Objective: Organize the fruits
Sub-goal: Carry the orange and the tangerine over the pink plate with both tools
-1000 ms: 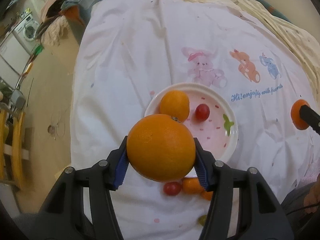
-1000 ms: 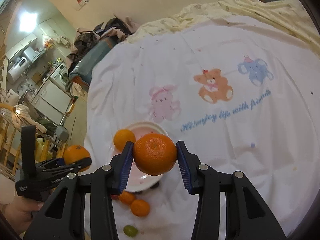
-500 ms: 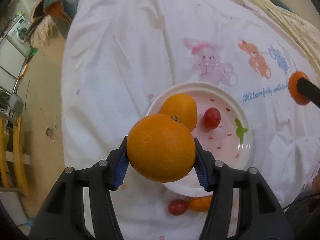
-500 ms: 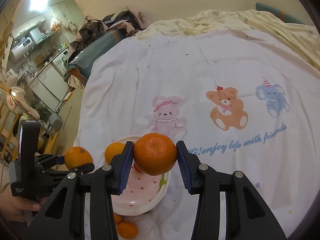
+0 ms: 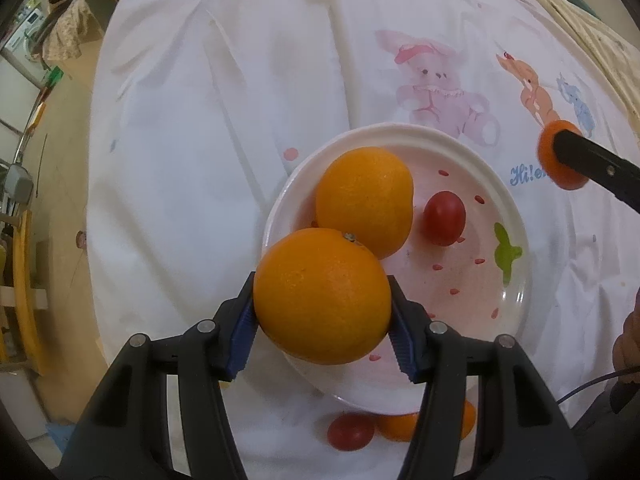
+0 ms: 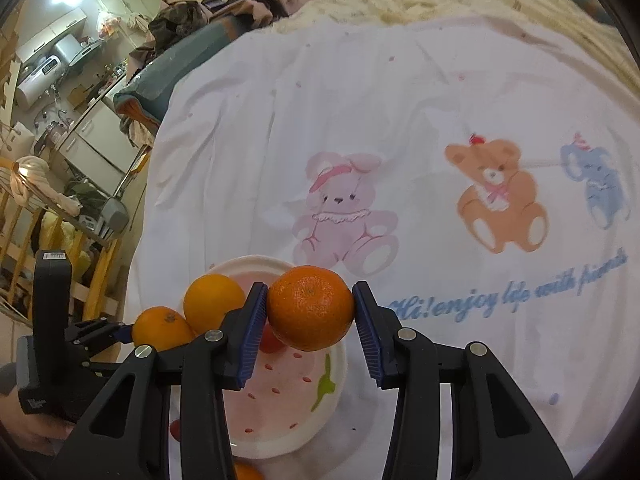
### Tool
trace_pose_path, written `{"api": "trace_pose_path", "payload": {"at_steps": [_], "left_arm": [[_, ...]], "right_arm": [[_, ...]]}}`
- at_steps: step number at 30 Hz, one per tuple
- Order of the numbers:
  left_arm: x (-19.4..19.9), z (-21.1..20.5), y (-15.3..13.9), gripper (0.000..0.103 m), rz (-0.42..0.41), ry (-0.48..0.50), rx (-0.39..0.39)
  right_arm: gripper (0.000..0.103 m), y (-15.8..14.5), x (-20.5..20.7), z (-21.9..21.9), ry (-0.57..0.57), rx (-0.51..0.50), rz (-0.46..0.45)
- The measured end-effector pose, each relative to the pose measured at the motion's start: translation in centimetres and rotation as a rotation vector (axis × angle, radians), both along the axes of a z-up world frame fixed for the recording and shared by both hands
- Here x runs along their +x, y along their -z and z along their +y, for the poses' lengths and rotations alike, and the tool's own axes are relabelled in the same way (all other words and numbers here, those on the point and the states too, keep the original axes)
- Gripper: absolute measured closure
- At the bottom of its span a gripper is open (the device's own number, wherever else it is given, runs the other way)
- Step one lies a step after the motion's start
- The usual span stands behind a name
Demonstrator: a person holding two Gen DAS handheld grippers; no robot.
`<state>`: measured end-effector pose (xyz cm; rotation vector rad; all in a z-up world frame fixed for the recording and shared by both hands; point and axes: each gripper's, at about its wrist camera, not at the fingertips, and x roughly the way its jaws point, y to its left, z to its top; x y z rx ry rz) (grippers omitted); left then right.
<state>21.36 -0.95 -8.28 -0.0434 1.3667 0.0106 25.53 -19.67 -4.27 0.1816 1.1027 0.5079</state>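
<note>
My left gripper [image 5: 322, 322] is shut on a large orange [image 5: 322, 296], held just above the near left part of a white plate [image 5: 472, 160] with red dots. On the plate lie another orange [image 5: 365, 200] and a red cherry tomato [image 5: 444, 218]. My right gripper [image 6: 310, 326] is shut on a darker tangerine [image 6: 311, 307] above the plate's [image 6: 280, 440] far edge. In the right wrist view the left gripper [image 6: 120, 330] with its orange [image 6: 160, 328] shows at lower left. The tangerine [image 5: 554, 156] also appears at the right edge of the left wrist view.
A white cloth [image 6: 400, 120] printed with a rabbit, a bear and an elephant covers the table. In front of the plate lie a cherry tomato [image 5: 350, 432] and small tangerines [image 5: 400, 426]. Clutter, chairs and kitchen units stand beyond the table's left edge.
Both grippers have come down toward the plate with their fruit. The plate looms larger in the left wrist view. The right gripper has moved over the plate's far edge.
</note>
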Motion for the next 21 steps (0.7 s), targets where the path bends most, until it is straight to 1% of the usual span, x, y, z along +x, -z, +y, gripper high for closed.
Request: {"api": "trace_pose_path", "payload": {"at_steps": [4, 9, 12, 15, 17, 20, 21], "left_arm": [[0.4, -0.4, 0.5, 0.049, 0.009, 0.017, -0.007], [0.8, -0.4, 0.9, 0.049, 0.014, 0.006, -0.002], [0.8, -0.8, 1.3, 0.048, 0.03, 0.02, -0.003], [0.8, -1.3, 1.4, 0.047, 0.035, 0.049, -0.002], [0.8, -1.2, 1.5, 0.046, 0.04, 0.044, -0.021], [0.9, -1.1, 1.4, 0.046, 0.044, 0.034, -0.027], [1.0, -1.1, 1.2, 0.046, 0.032, 0.032, -0.025]], "right_arm": [[0.057, 1.5, 0.8, 1.0, -0.022, 0.014, 0.046], [0.057, 3.1, 1.7, 2.5, -0.047, 0.009, 0.08], [0.057, 4.0, 2.1, 3.1, -0.055, 0.009, 0.1], [0.056, 4.6, 2.2, 3.7, -0.065, 0.006, 0.111], [0.056, 4.7, 2.1, 3.9, -0.072, 0.011, 0.119], [0.055, 4.7, 2.0, 4.1, -0.082, 0.015, 0.118], [0.055, 4.7, 1.9, 4.1, -0.082, 0.017, 0.117]]}}
